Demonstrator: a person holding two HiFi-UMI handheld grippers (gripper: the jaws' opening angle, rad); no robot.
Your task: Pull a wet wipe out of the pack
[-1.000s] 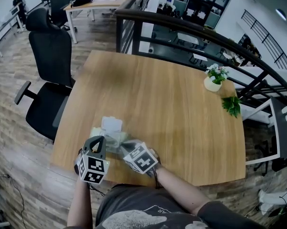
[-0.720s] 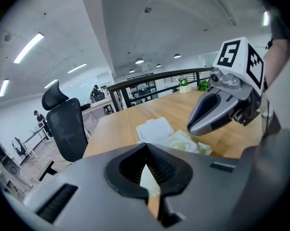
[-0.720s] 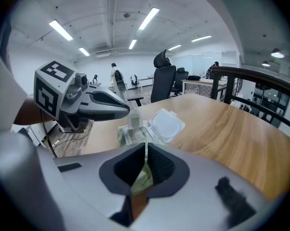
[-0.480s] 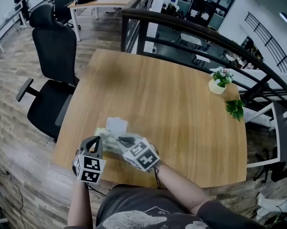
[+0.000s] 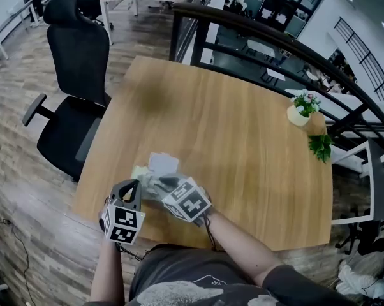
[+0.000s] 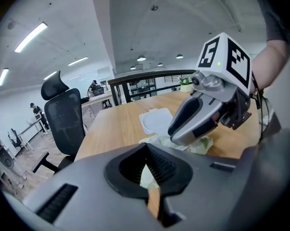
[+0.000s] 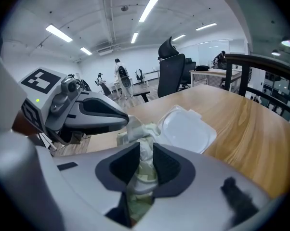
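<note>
A pale green wet wipe pack (image 5: 143, 173) lies near the front left of the wooden table (image 5: 243, 145), its white lid (image 5: 163, 163) flipped open. My left gripper (image 5: 136, 185) is shut on the pack's near edge; in the right gripper view its jaws (image 7: 123, 122) meet the crumpled wrapper. My right gripper (image 5: 164, 183) comes in from the right and is shut on a wet wipe (image 7: 145, 146) that rises from the pack's opening between its pads. In the left gripper view the right gripper (image 6: 176, 137) presses down on the pack (image 6: 205, 144) beside the lid (image 6: 154, 120).
A black office chair (image 5: 74, 107) stands off the table's left side. A small potted plant (image 5: 299, 113) sits at the far right corner, with a dark railing (image 5: 262, 37) behind. The table's front edge (image 5: 179, 242) is just below both grippers.
The camera has swung a little, so the table sits further right. Both grippers have shifted slightly around the pack, the right one closer over it. Both grips look unchanged.
</note>
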